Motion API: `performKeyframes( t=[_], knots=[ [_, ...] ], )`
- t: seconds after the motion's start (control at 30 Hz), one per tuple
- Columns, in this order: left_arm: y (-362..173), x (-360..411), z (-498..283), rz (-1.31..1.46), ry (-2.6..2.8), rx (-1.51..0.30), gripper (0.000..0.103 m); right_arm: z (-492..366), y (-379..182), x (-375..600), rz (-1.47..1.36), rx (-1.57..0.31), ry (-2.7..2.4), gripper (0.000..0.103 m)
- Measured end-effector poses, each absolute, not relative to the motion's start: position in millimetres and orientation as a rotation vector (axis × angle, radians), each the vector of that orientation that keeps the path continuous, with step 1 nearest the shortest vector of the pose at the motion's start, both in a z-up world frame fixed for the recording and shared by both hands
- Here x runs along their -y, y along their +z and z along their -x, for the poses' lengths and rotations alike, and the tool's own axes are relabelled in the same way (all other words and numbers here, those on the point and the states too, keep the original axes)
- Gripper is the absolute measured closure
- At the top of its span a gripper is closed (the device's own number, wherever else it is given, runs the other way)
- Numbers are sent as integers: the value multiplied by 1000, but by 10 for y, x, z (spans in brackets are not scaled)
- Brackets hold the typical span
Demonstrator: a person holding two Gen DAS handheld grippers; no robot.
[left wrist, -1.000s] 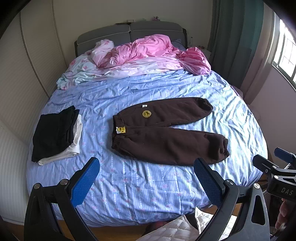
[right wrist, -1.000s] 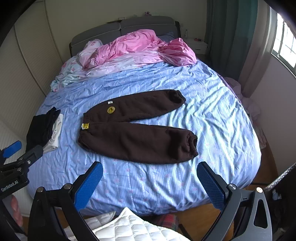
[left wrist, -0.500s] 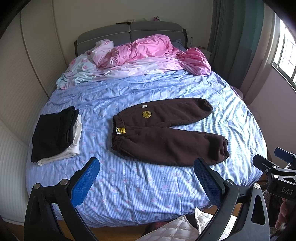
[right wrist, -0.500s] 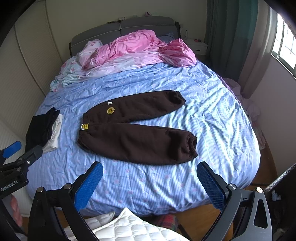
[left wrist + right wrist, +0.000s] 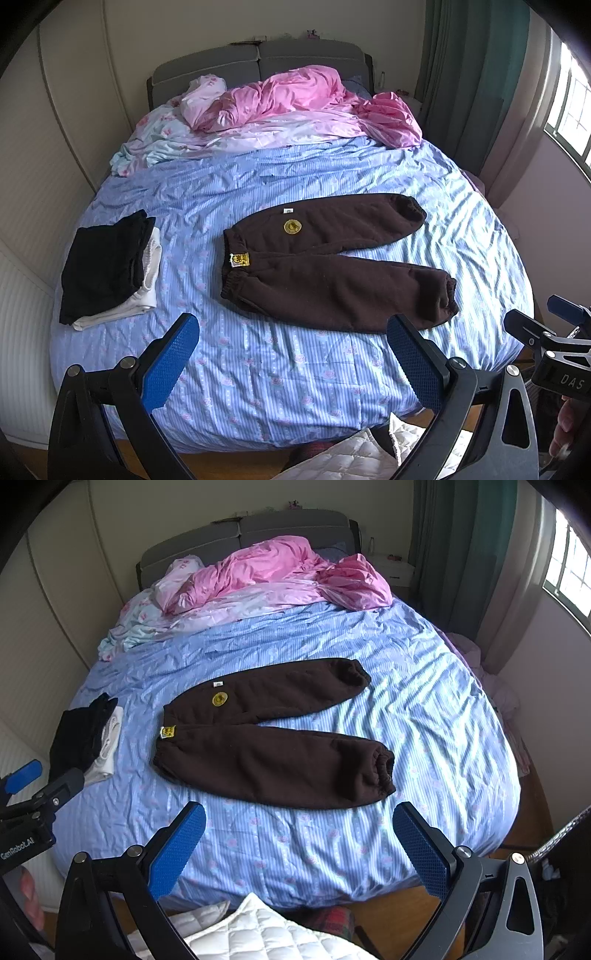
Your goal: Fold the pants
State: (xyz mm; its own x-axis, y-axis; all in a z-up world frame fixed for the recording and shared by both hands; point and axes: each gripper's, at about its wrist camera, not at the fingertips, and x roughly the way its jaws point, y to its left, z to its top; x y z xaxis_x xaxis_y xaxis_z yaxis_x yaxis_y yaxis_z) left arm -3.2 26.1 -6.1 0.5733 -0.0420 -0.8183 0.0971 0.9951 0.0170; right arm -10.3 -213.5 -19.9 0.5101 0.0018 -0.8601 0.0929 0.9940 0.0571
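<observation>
Dark brown sweatpants (image 5: 332,266) lie flat on the blue striped bedsheet (image 5: 295,369), waistband to the left, both legs spread out to the right. They also show in the right wrist view (image 5: 273,738). A yellow round patch (image 5: 291,226) sits near the waist. My left gripper (image 5: 291,354) is open and empty, held above the near edge of the bed, short of the pants. My right gripper (image 5: 295,842) is open and empty, also short of the pants. Each gripper shows at the edge of the other's view.
A folded pile of black and white clothes (image 5: 107,266) lies on the bed's left side. A pink crumpled duvet (image 5: 295,96) covers the head end. A white quilted cloth (image 5: 251,934) lies on the floor below the bed's near edge. Curtains and window are right.
Both views have crept slightly closer to the bed. The pants have not moved and both grippers stay open.
</observation>
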Motion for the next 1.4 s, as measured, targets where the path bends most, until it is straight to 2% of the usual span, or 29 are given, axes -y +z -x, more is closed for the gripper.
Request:
performKeyframes(
  t=[0.3,0.5,1.03,1.17,1.4],
  knots=[
    [-158,-246,-215,-60,-71,-1006,0,39,-317,2205,-110,-1077,-53,0],
    [-466,-417,-440,-21,-3,-1047,0,-248,-681,2292,-151,-1107,-97,0],
    [-2059,-455,-1200,101,51,-1270,1,-732,-2240,2666,-289,-1318,-208,1],
    [-2478,-495,-1388,218,75,-1373,3,-836,-2553,2893,-337,-1373,-272,1],
    [-2870,-304,-1530,169,93,-1445,3,-1035,-3071,3181,-345,-1470,-333,5]
  ],
)
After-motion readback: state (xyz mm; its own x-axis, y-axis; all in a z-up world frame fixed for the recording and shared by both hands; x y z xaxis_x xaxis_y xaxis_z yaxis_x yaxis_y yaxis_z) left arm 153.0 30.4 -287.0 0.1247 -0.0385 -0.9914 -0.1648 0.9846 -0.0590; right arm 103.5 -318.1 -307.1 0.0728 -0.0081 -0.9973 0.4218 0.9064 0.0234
